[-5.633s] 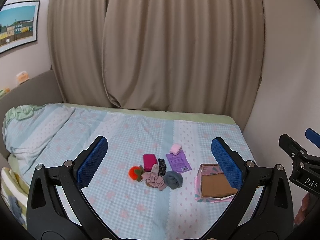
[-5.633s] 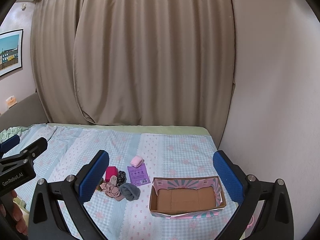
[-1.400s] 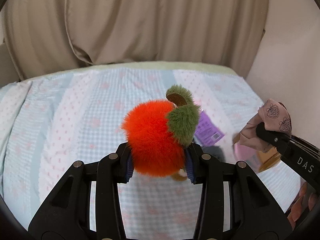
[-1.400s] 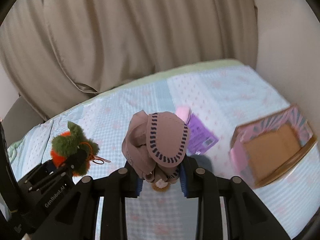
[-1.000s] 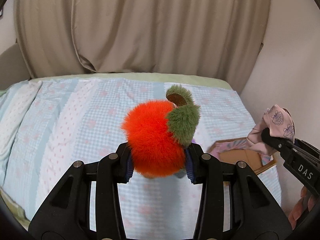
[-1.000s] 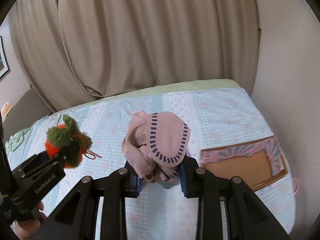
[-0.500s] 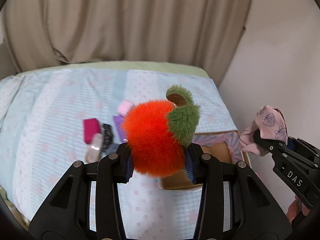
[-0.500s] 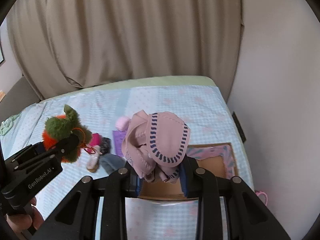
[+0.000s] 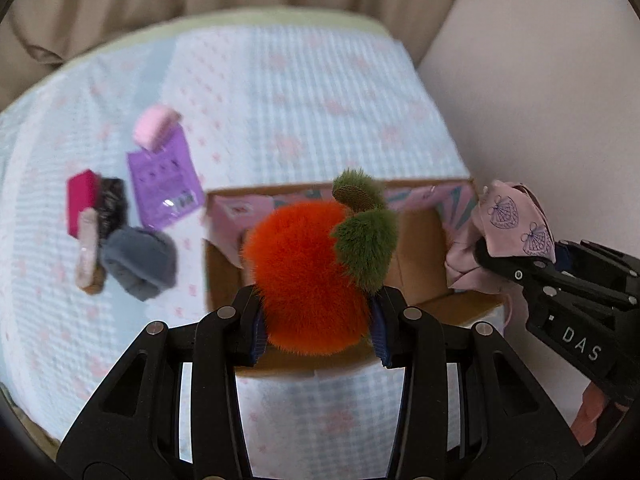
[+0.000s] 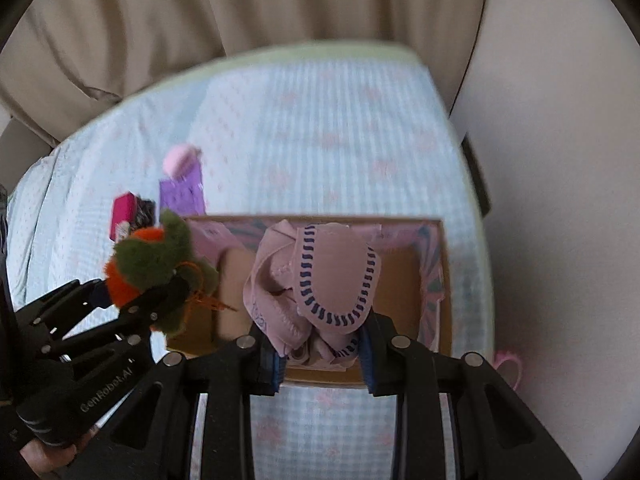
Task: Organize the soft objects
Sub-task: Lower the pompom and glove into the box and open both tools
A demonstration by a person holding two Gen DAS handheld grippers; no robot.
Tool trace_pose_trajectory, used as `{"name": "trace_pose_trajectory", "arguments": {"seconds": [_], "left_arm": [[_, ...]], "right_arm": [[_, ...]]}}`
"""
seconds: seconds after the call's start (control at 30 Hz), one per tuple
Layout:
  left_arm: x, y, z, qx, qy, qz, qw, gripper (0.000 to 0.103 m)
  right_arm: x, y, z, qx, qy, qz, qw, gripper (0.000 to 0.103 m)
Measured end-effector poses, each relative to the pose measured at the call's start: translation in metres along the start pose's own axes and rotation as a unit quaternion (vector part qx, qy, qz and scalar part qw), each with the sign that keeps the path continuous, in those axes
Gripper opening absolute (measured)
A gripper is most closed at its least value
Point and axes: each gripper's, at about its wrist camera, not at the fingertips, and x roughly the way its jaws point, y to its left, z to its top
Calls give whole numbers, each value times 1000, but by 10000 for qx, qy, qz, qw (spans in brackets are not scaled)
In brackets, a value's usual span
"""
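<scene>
My left gripper (image 9: 318,330) is shut on a fluffy orange plush fruit with green leaves (image 9: 308,276) and holds it above the left half of an open cardboard box with pink patterned walls (image 9: 224,256). My right gripper (image 10: 322,360) is shut on bunched pink socks with navy stitching (image 10: 320,280), held above the middle of the same box (image 10: 434,280). The right gripper with the socks (image 9: 508,232) shows at the right of the left wrist view. The left gripper with the plush fruit (image 10: 154,264) shows at the left of the right wrist view.
On the blue checked bedspread (image 9: 300,92) left of the box lie a grey sock (image 9: 138,262), a purple packet (image 9: 162,182), a pink pad (image 9: 154,128), a magenta item (image 9: 80,200) and a dark scrunchie (image 9: 112,208). A wall (image 10: 560,160) runs close on the right. Curtains hang behind.
Both grippers have moved forward and tilted down over the box, each still holding its item. The box now lies directly below them.
</scene>
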Motion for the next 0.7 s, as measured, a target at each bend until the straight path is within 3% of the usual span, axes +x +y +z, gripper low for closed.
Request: {"name": "trace_pose_trajectory", "arguments": {"seconds": [0.27,0.53,0.57,0.63,0.67,0.7], "left_arm": [[107,-11,13,-41,1268,65,9919,37],[163,-12,5,225,1847,333,9820,37],[163,-12,4,220,1866,326,9817,41],[163,-14,3,292,1847,396,9816,66],[162,-15,3,352,1849,460,9810,97],[162,-18,4,437,1838,554,9804,103]], "right_arm": [[94,-34,19,183,1107,123,9936,27],[154,-45,24,169,1673,239,9855,27],[156,-45,24,166,1689,301,9850,27],[157,-45,24,204,1657,345,9854,36],[158,-46,25,261,1629,368,9856,57],[158,-48,25,337,1571,426,9861,87]]}}
